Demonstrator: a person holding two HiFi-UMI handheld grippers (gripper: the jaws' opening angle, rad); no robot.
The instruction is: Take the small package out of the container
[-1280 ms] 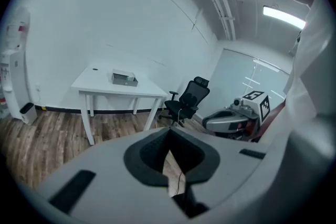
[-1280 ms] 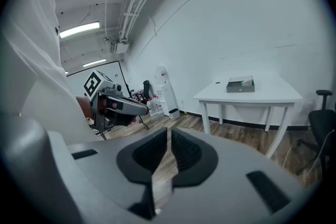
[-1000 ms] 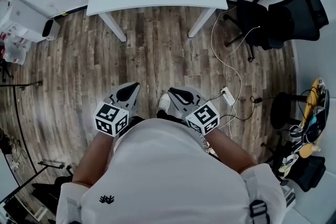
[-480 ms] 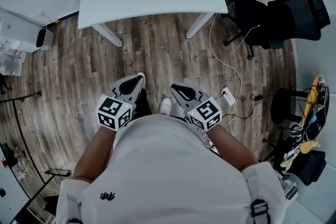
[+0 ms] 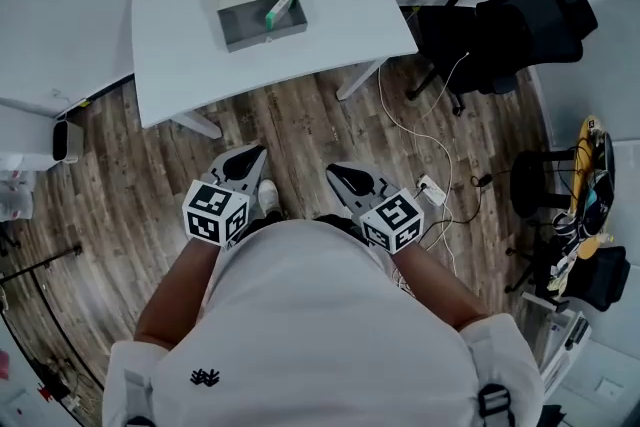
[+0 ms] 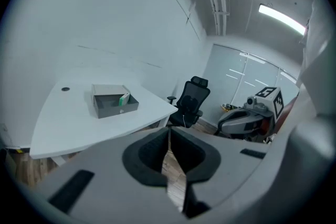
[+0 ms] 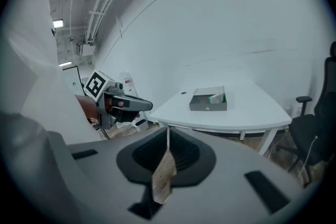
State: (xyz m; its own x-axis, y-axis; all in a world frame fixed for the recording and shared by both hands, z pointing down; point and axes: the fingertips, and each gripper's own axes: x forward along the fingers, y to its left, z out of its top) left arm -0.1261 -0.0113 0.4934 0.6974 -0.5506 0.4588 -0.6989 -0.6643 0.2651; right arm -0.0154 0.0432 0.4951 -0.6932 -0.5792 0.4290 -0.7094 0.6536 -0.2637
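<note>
A grey open container (image 5: 258,7) stands on the white table (image 5: 340,10), far ahead of both grippers. The small green-and-white package (image 5: 279,10) leans inside it at the right end. The left gripper view shows the container (image 6: 114,101) and the package (image 6: 124,98), and the right gripper view shows the same container (image 7: 209,100) and package (image 7: 217,97). My left gripper (image 5: 250,158) is held low over the wooden floor; its jaws have just been opening a hair, still meet at the tips and hold nothing. My right gripper (image 5: 343,177) hangs beside it, shut and empty.
Black office chairs (image 5: 500,20) stand right of the table. White cables and a power strip (image 5: 432,187) lie on the floor by my right side. A cluttered rack (image 5: 585,215) is at the far right, a white box (image 5: 62,141) on the floor left.
The table and container have slid lower and closer in the head view as the person walks toward them. Both grippers travel forward with the body, still side by side.
</note>
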